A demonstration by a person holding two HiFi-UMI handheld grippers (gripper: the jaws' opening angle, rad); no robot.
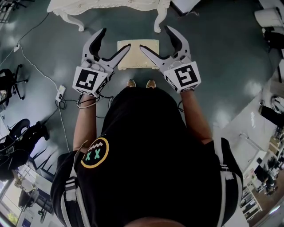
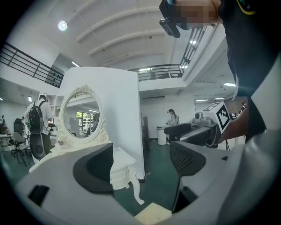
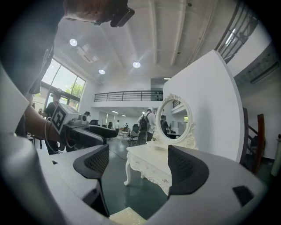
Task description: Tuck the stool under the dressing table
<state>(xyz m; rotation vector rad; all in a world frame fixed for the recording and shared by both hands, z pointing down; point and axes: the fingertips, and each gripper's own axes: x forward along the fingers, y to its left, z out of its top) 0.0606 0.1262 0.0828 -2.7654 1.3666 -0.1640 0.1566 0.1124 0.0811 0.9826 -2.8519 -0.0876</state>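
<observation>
Evidently, the left gripper (image 1: 115, 39) and right gripper (image 1: 155, 37) are held wide open and empty over either side of the stool (image 1: 138, 54), presumably for grasping, which is left just short of the dressing table (image 1: 111, 5), not yet tucked.

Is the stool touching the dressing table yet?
Apart. The head view shows a strip of green floor between the stool and the front edge of the dressing table.

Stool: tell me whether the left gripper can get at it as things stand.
Probably yes. The left gripper hangs open and empty by the left edge of the stool, with nothing between them.
</observation>
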